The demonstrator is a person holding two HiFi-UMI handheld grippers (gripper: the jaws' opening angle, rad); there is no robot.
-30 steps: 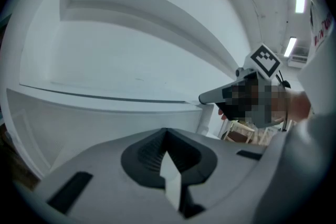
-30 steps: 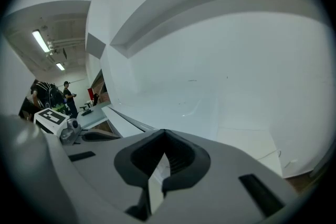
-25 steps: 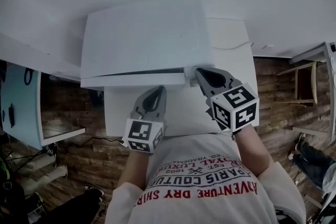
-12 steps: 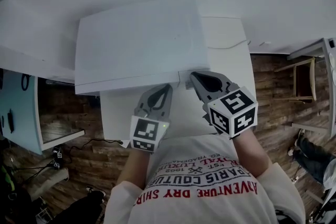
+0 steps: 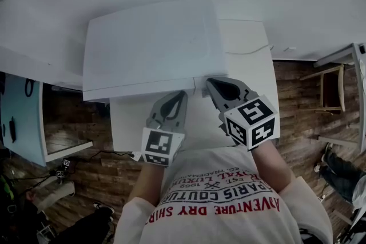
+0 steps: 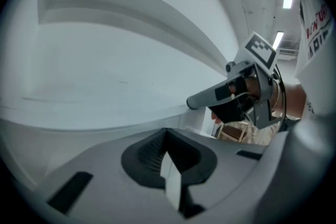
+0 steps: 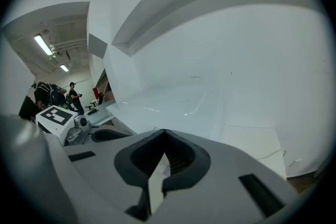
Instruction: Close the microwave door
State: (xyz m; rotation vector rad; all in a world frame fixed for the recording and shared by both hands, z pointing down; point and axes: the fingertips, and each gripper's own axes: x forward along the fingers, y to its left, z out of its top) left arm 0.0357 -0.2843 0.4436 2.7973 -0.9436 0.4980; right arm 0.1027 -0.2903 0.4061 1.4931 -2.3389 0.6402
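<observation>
The white microwave (image 5: 154, 43) stands on a white table (image 5: 251, 66), seen from above in the head view. Its door (image 5: 143, 88) lies flush along the front edge, with only a thin seam showing. My right gripper (image 5: 210, 82) is shut, its tip against the front right corner of the microwave. My left gripper (image 5: 178, 95) is shut too, its tip just below the door's front edge. In the left gripper view the shut left gripper (image 6: 167, 131) points at the white microwave (image 6: 105, 60), with the right gripper (image 6: 195, 102) beside it. The right gripper (image 7: 164, 134) faces the microwave (image 7: 220, 60).
A thin cable (image 5: 251, 52) runs over the table behind the microwave's right side. A wooden chair (image 5: 331, 91) stands on the plank floor at right. A pale blue panel (image 5: 23, 117) and a low shelf (image 5: 66, 148) are at left.
The dark gap along the microwave's front has closed to a thin seam. Both grippers have shifted slightly forward and stay at the front edge.
</observation>
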